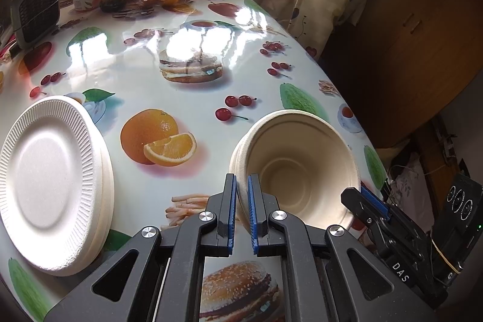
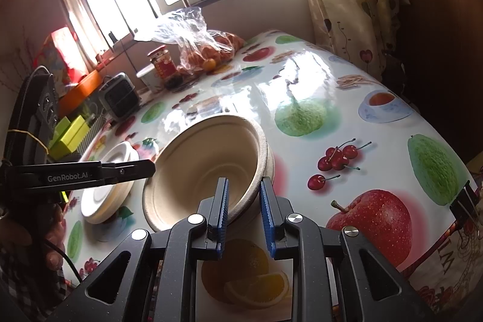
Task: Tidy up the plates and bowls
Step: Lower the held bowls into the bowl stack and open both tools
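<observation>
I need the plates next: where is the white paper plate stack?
In the left wrist view, the white paper plate stack sits at the table's left, beside the printed orange.

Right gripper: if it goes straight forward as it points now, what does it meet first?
The right gripper already grips the rim of the bowl stack; going on, it likely meets the bowl's inside wall.

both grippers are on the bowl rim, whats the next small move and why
Probably lift the bowl a little with both grippers together. The left gripper and right gripper each pinch opposite sides of its rim, and the bowl sits tilted on the table, beside the plate stack.
</observation>
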